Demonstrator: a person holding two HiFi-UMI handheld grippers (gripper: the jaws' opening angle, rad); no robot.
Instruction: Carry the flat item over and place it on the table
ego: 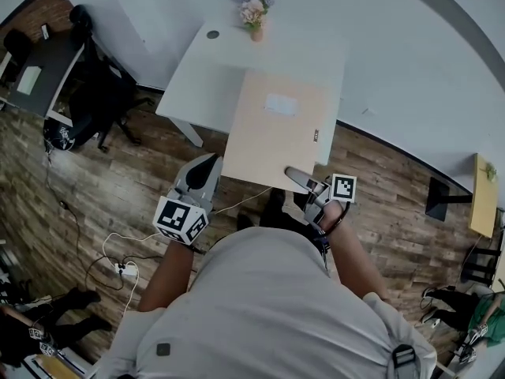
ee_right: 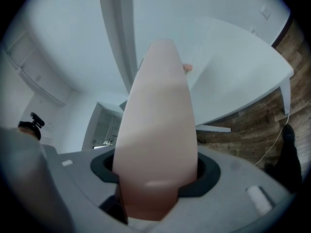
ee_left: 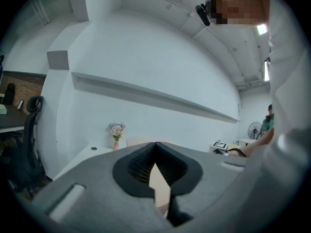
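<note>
The person is holding a flat, pale beige rectangular board (ego: 276, 136) by its near edge, one gripper at each near corner. The left gripper (ego: 210, 164) is clenching the board's left near corner; in the left gripper view its grey jaws (ee_left: 155, 161) are pressing together on the thin edge of the board (ee_left: 159, 182), which is showing as a narrow beige strip between the ribbed pads. The right gripper (ego: 293, 174) is grasping the right near corner, and in the right gripper view the board (ee_right: 158, 115) is filling the gap between the jaws (ee_right: 154, 181), which are gripping it across its flat faces.

In the head view the board's far part is lying over the white rectangular table (ego: 201, 81), while its near part is projecting past the table's edge above the brown wood-plank floor (ego: 138, 176). Whether the board is touching the tabletop cannot be told. A small vase of pale flowers (ego: 254, 12) is standing at the table's far edge, well apart from the board. A black office chair (ego: 99, 93) is sitting to the left of the table.
</note>
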